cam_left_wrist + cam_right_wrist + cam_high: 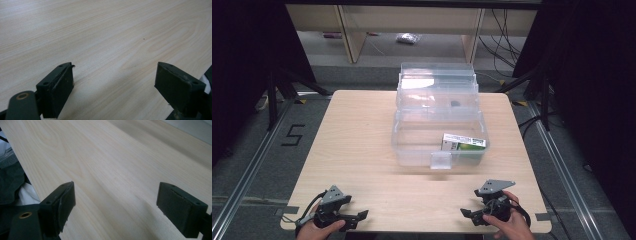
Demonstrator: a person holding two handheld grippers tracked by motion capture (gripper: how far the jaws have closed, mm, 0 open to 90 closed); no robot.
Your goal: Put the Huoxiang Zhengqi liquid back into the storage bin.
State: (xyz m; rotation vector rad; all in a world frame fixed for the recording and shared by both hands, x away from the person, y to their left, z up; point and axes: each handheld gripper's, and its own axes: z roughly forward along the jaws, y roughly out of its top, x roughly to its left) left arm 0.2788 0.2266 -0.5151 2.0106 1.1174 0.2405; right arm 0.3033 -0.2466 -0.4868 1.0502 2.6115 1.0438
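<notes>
resting at the lower left of the high view, the left gripper [357, 218] lies on the table [362, 145] near its front edge, held by the left hand [319, 230], its jaws pointing toward the middle of the frame. in the left gripper view the left gripper [115, 82] has its two black jaws standing wide apart, with bare pale wood between them and nothing held.

the right gripper [468, 216] sits at the lower right of the high view, also near the front edge, gripped by the right hand [512, 227], a grey plate [495, 187] on top and its jaws pointing toward the left gripper. in the right gripper view the right gripper [116, 202] likewise has its jaws spread wide over bare wood, gripping nothing; the table edge and dark floor run down the left of that frame.

the two grippers are well apart from each other.

farther up, at the centre of the high view, a clear box [412, 150] stands on the table with its lid [437, 82] swung open behind it. a green and white carton [463, 143] lies inside, at the box's right side. a small clear latch [441, 161] hangs at the front wall. the box is well apart from both grippers.
</notes>
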